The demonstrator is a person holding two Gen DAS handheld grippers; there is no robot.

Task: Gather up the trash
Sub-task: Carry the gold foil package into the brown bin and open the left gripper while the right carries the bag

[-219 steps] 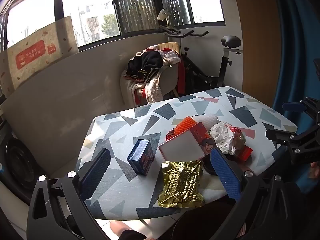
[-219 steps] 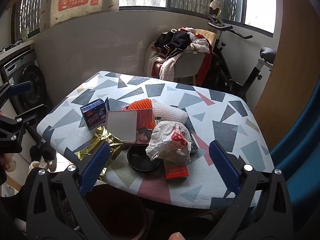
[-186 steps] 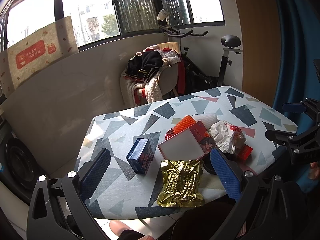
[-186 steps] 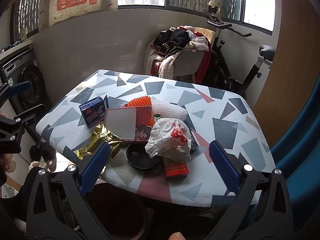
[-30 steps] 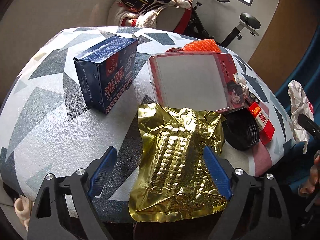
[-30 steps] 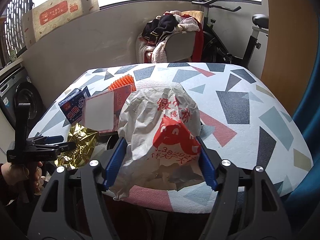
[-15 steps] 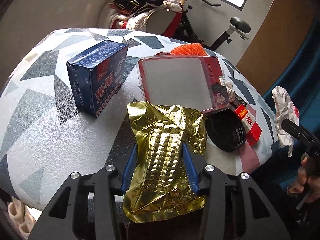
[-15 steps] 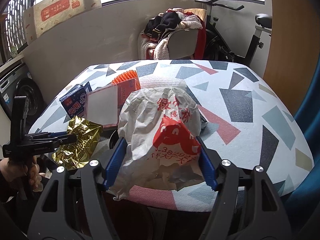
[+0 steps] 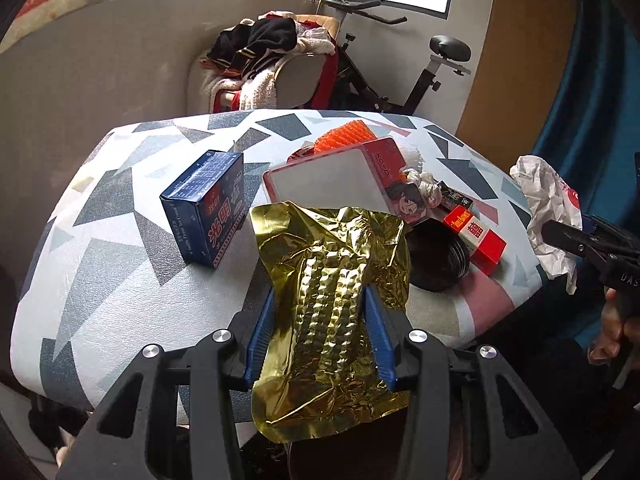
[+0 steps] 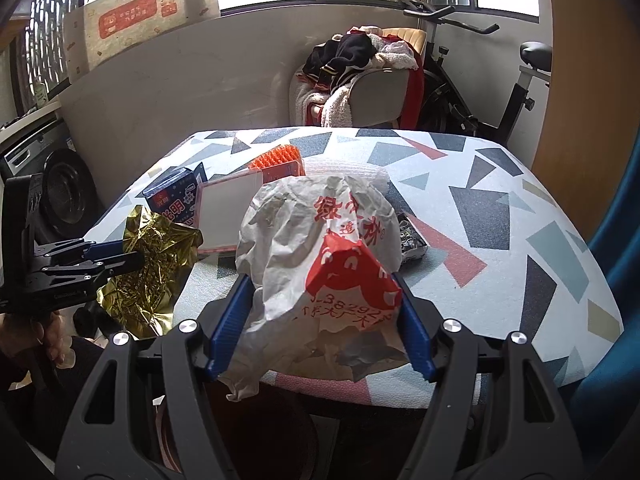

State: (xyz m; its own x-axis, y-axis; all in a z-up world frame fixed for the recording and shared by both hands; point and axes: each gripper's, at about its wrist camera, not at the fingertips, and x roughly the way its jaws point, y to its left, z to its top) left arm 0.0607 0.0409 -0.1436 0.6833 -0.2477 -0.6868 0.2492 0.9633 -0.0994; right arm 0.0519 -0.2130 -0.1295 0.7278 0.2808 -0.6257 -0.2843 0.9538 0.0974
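Since approx 1 s back: L gripper point(image 9: 320, 328) has gone from wide open around the gold foil wrapper point(image 9: 332, 308) to clamped on its lower half; wrapper now raised, its near end hanging past the table point(image 9: 100, 280) edge toward cam. R gripper point(image 10: 320, 316) unchanged, same grip on crumpled white/red paper bag point(image 10: 320, 268).

L wrist view:
- Blue pads press both sides of foil wrapper, narrow gap. Foil bulges above the pads, crinkled.
- Blue carton point(image 9: 204, 208) upright on table, just left of wrapper, apart from it.
- Red-rimmed flat box w/ white face point(image 9: 332, 184) behind wrapper; wrapper's top edge overlaps it in view, contact unclear.
- Orange bristly item point(image 9: 344, 140) behind the box.
- Black round dish point(image 9: 438, 256) right of wrapper, near table edge; small red pack point(image 9: 476, 240) just beside it, on the right.
- R gripper seen at far right holding paper bag point(image 9: 548, 208) off the table's right side; person's hand point(image 9: 616, 328) below it.

R wrist view:
- Pads set fairly wide, closed on paper bag, bag fills the gap and sags below the pads.
- L gripper point(image 10: 116, 256) at left w/ foil wrapper point(image 10: 156, 264) in it, beside table corner; hand point(image 10: 48, 340) on its handle.
- Dark round bin opening point(image 10: 264, 436) below, partly hidden by gripper frame.
- Bkgd: chair piled w/ clothes point(image 10: 356, 76), exercise bike point(image 10: 480, 96), washer point(image 10: 52, 184) at left.
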